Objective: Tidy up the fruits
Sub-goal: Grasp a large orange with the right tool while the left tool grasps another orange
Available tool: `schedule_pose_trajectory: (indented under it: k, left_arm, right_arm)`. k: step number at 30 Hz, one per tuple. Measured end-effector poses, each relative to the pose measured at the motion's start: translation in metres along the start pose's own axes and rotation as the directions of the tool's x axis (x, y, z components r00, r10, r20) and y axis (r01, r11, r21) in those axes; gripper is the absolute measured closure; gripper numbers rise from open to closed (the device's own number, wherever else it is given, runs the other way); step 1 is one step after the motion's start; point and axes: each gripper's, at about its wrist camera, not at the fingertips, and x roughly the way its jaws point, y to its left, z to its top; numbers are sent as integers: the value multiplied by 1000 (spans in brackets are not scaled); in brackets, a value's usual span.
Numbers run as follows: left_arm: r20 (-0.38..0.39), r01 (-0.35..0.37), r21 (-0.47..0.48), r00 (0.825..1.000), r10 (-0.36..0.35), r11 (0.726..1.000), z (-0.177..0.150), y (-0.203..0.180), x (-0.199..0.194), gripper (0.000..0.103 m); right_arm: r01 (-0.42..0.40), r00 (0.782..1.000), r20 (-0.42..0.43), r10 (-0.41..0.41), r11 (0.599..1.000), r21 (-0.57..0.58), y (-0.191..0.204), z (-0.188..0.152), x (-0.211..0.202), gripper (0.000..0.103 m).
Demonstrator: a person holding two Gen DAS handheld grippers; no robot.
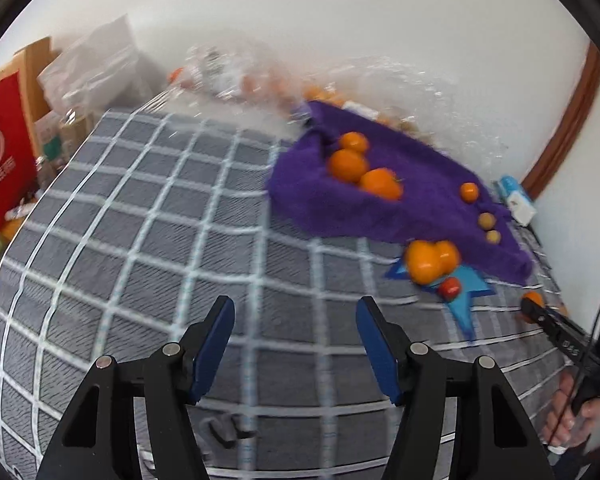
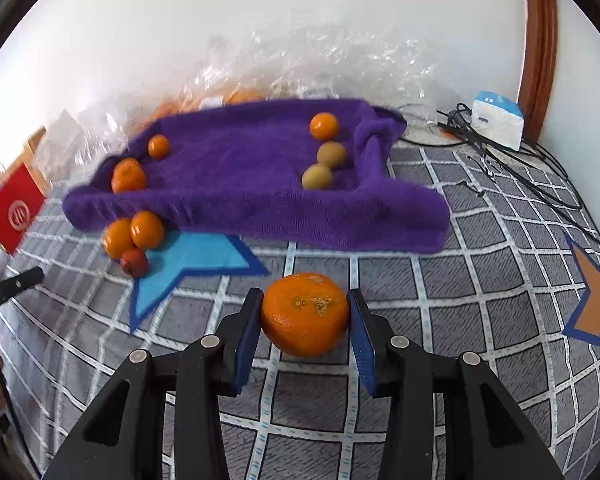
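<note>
Orange mandarin [image 2: 305, 314] is sitting clamped between the right gripper [image 2: 305, 320] pads, just ahead of the purple towel [image 2: 260, 184]; it is looking like mid-carry. Next, it needs placing with the oranges on the blue star [image 2: 188, 264] ahead-left. Left gripper [image 1: 296, 344] is hanging wide apart, holding nothing.

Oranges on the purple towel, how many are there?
3 in the right wrist view: two at the towel's left end, one at the far right. The left wrist view shows a fourth, hidden here.

Orange mandarin [image 2: 305, 314]; purple towel [image 2: 256, 184]; grey white-checked sheet [image 2: 452, 280]; blue star [image 2: 188, 264].
</note>
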Motion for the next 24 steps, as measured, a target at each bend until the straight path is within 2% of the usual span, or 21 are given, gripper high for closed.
schedule_pose_trajectory:
  k: [3, 5, 10, 13, 14, 16, 18, 24]
  left_arm:
    - [12, 66, 48, 998, -67, 997, 13, -29, 1, 43]
    - [-2, 105, 78, 995, -105, 991, 21, -53, 11, 43]
    - [-28, 123, 88, 992, -121, 989, 32, -87, 43, 45]
    - [-73, 114, 40, 991, -110, 993, 33, -90, 59, 58]
    - [-81, 105, 27, 991, -102, 994, 32, -88, 63, 60]
    - [-78, 106, 11, 991, -105, 994, 28, -84, 68, 69]
    - [-87, 104, 19, 991, -102, 994, 25, -84, 74, 73]
    - [-79, 117, 5, 990, -116, 993, 24, -78, 67, 73]
  right_arm:
    - [3, 1000, 21, -3, 1000, -3, -1, 3, 3, 61]
    - [-29, 999, 20, 28, 1000, 11, -3, 1, 7, 61]
    - [-51, 998, 33, 50, 998, 36, -8, 3, 5, 61]
    - [-35, 999, 40, 33, 999, 38, -11, 2, 6, 61]
    - [-42, 999, 36, 41, 998, 44, -12, 2, 7, 61]
    - [-57, 998, 40, 55, 997, 52, -13, 2, 6, 61]
    - [-63, 997, 50, 60, 997, 51, -13, 3, 4, 61]
    - [-59, 997, 43, 57, 997, 47, -11, 2, 7, 61]
